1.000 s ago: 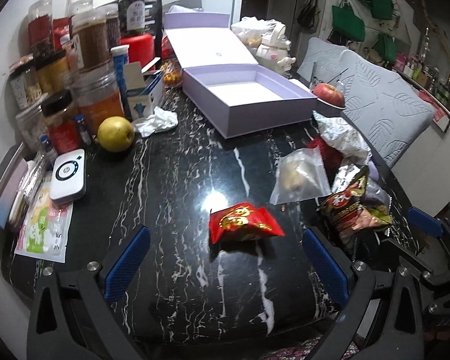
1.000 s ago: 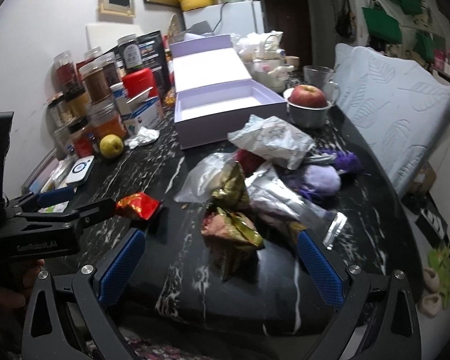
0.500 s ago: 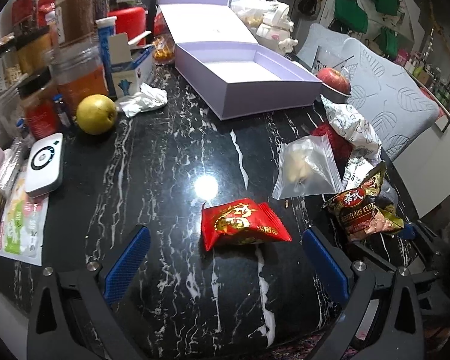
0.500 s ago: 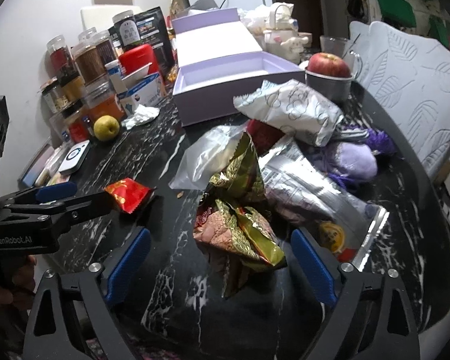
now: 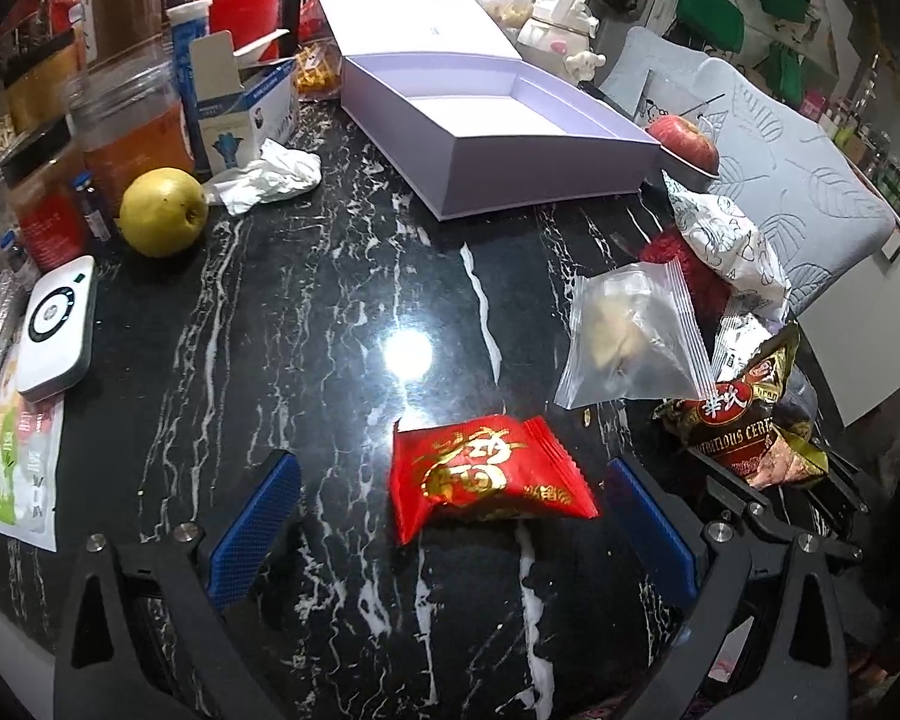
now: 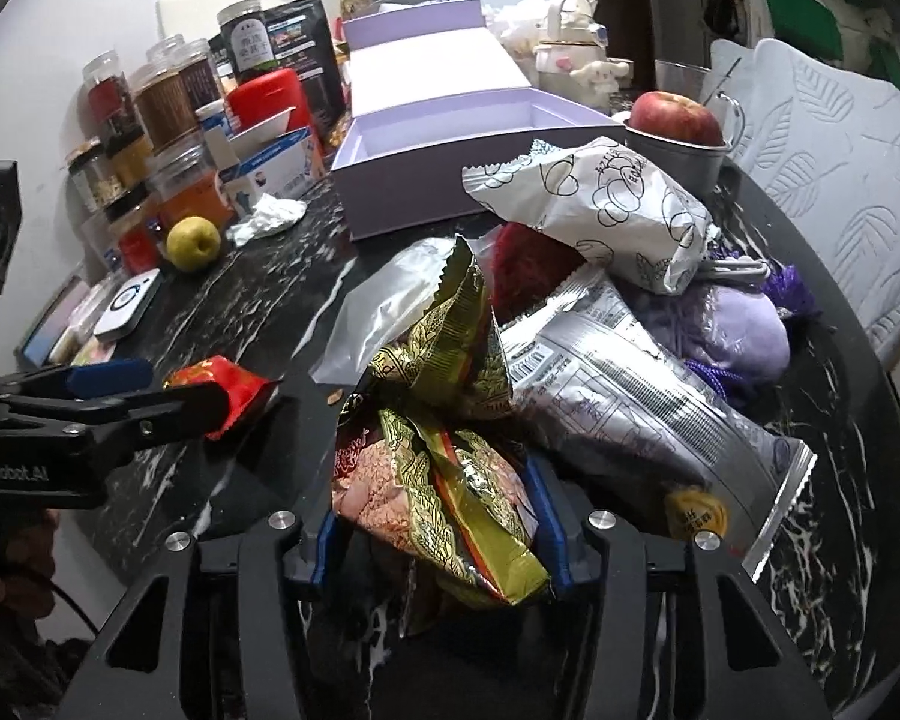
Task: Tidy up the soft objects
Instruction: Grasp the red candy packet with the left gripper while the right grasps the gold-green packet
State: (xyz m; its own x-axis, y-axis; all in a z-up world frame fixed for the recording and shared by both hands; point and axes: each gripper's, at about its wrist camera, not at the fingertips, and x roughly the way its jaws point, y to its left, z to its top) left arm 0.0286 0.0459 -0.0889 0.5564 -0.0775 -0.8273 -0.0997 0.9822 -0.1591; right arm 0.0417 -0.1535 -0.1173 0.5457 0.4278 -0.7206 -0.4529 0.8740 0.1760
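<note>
Black marble table (image 5: 330,300) with white veining, shiny enough to bounce a lamp glare back, and it's pretty loaded. Far end has an open lavender gift box (image 5: 498,138), lid flipped back. Left edge is a crowd of plastic jars (image 5: 132,120), a small blue-and-white carton (image 5: 240,120), a crumpled tissue (image 5: 270,177), a yellow pear (image 5: 162,211), a white gadget with a round dial (image 5: 57,327) and a flat green-and-white sachet (image 5: 15,468). Near the front sits a red snack packet with gold print (image 5: 480,474), just apart from a clear pouch (image 5: 630,339). The right side is a heap: gold-green crinkly bag (image 6: 450,420), silver bag (image 6: 630,396), white printed bag (image 6: 618,204), purple plush (image 6: 738,336), plus a metal tin holding an apple (image 6: 678,159).
</note>
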